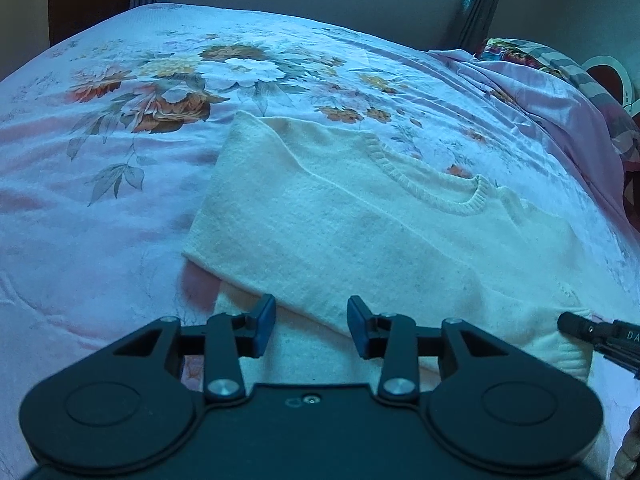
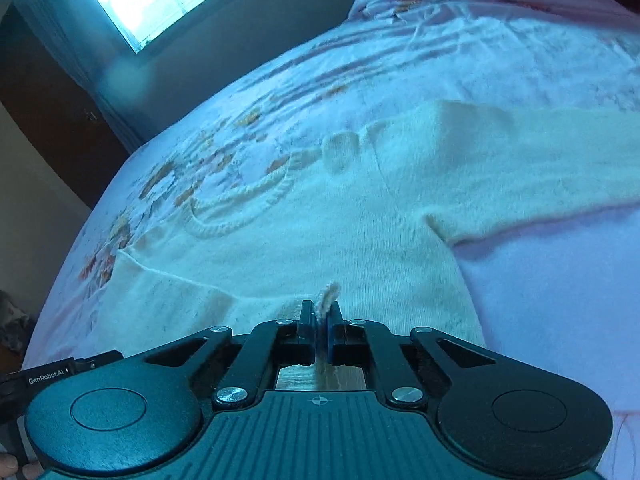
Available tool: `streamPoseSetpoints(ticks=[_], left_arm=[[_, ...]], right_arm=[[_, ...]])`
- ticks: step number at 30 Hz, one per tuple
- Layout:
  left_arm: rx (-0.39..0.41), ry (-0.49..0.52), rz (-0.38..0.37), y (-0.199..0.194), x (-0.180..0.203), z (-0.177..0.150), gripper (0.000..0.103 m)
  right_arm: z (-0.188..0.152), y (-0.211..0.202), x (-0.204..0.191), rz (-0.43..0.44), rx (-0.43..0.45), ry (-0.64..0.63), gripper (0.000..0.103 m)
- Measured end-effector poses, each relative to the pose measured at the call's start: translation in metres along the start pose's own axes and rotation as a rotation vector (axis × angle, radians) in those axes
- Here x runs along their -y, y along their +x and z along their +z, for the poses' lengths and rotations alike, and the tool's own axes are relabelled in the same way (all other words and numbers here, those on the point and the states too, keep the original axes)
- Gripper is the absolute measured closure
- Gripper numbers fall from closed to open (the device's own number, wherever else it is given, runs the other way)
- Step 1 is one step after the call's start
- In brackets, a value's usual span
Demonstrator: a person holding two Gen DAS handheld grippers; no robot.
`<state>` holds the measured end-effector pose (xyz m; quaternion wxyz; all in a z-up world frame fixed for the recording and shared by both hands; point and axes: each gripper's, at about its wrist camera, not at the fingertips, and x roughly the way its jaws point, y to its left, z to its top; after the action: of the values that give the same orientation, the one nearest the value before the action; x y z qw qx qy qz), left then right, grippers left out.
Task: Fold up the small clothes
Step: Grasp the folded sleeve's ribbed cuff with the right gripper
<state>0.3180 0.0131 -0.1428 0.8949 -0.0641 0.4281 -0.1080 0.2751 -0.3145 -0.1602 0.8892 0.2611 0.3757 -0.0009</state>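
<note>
Two grippers are at work over a bed with a flowery sheet (image 1: 120, 140), and one small cream sweater (image 1: 360, 220) lies flat on that sheet, close to the near edge. The neck hole of the sweater points away toward the far side of the bed. One sleeve looks already folded in across the body on the left side, and the other sleeve (image 2: 540, 168) lies stretched out to the right. The right gripper (image 2: 319, 326) is clenched tight on a little pinch of the sweater's knit, near the bottom edge, and a small tuft of cloth pokes up between its blue pads (image 2: 333, 330). The left gripper (image 1: 311, 326) is loose, with a clear gap between its fingers. It hangs just above the sweater's near edge and the folded flap, and nothing is pinched in it. So the fold looks about half set up: one hand has its bit of cloth and the other does not. I think the step in hand is getting both hands on the bottom edge of the sweater. Next, the left gripper needs to come down on the edge and squeeze shut on the cloth. Then both hands should lift together and carry the edge up toward the neck hole. They should keep level with each other, or the fold will come out crooked. The knit is soft and floppy, so a thin pinch could slip out.
</note>
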Motion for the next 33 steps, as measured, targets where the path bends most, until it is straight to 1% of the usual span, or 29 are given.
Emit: streamPoseSetpoints(ticks=[2, 4, 6, 8, 10, 12, 13, 14, 16, 17, 19, 20, 21, 23, 25, 27, 28, 29, 31, 32, 33], left_arm=[[0.013, 0.003, -0.004, 0.002, 0.003, 0.004, 0.065], [0.015, -0.001, -0.006, 0.005, 0.004, 0.009, 0.065], [0.014, -0.003, -0.008, 0.010, 0.007, 0.010, 0.064], [0.005, 0.002, 0.000, 0.016, 0.009, 0.009, 0.063], [-0.001, 0.009, 0.012, 0.019, 0.010, 0.006, 0.063], [0.003, 0.012, 0.013, 0.017, 0.011, 0.005, 0.063], [0.004, 0.010, 0.011, 0.016, 0.011, 0.005, 0.061], [0.004, 0.007, 0.008, 0.016, 0.011, 0.005, 0.059], [0.000, 0.013, 0.014, 0.016, 0.012, 0.005, 0.059], [-0.002, 0.016, 0.016, 0.016, 0.012, 0.004, 0.059], [-0.001, 0.016, 0.008, 0.013, 0.010, 0.002, 0.056], [-0.002, 0.017, 0.015, 0.012, 0.009, 0.001, 0.054], [-0.002, 0.015, 0.017, 0.012, 0.008, -0.001, 0.054], [-0.005, 0.008, 0.018, 0.012, 0.006, -0.003, 0.054], [-0.002, 0.002, 0.017, 0.011, 0.005, -0.004, 0.054], [-0.002, 0.006, 0.022, 0.010, 0.005, -0.005, 0.054], [-0.003, 0.008, 0.024, 0.010, 0.004, -0.005, 0.054], [-0.003, 0.005, 0.022, 0.010, 0.004, -0.004, 0.054], [-0.003, 0.001, 0.022, 0.011, 0.004, -0.004, 0.054], [-0.003, -0.003, 0.022, 0.012, 0.003, -0.003, 0.054], [-0.002, -0.007, 0.022, 0.012, 0.003, -0.003, 0.054]], right_arm=[[0.009, -0.004, 0.004, -0.008, 0.032, 0.005, 0.099], [0.014, -0.004, 0.013, -0.055, 0.046, 0.003, 0.099], [0.011, 0.000, 0.026, -0.094, 0.027, 0.029, 0.099], [0.005, 0.007, 0.033, -0.097, -0.018, 0.019, 0.099], [0.002, 0.002, 0.032, -0.137, 0.027, -0.029, 0.099], [0.007, -0.005, 0.030, -0.164, 0.091, -0.038, 0.099], [0.010, -0.006, 0.031, -0.163, 0.112, -0.032, 0.100], [0.013, -0.004, 0.032, -0.157, 0.100, -0.032, 0.100], [0.012, 0.004, 0.034, -0.173, 0.065, -0.035, 0.100], [0.011, 0.003, 0.036, -0.163, 0.059, -0.030, 0.100], [0.010, -0.005, 0.044, -0.113, 0.030, 0.050, 0.099], [0.009, -0.009, 0.049, -0.087, 0.014, 0.092, 0.094], [0.007, -0.010, 0.052, -0.059, -0.004, 0.127, 0.093], [0.002, -0.009, 0.050, -0.057, -0.032, 0.119, 0.093], [0.001, -0.008, 0.044, -0.071, -0.031, 0.094, 0.093], [0.002, -0.004, 0.042, -0.058, -0.041, 0.100, 0.077], [0.003, -0.002, 0.042, -0.034, -0.043, 0.114, 0.062], [0.004, -0.002, 0.040, -0.023, -0.041, 0.123, 0.058], [0.004, 0.000, 0.031, -0.044, -0.034, 0.090, 0.059], [0.003, 0.001, 0.029, -0.052, -0.024, 0.077, 0.064], [0.002, 0.002, 0.027, -0.060, -0.015, 0.070, 0.072]])
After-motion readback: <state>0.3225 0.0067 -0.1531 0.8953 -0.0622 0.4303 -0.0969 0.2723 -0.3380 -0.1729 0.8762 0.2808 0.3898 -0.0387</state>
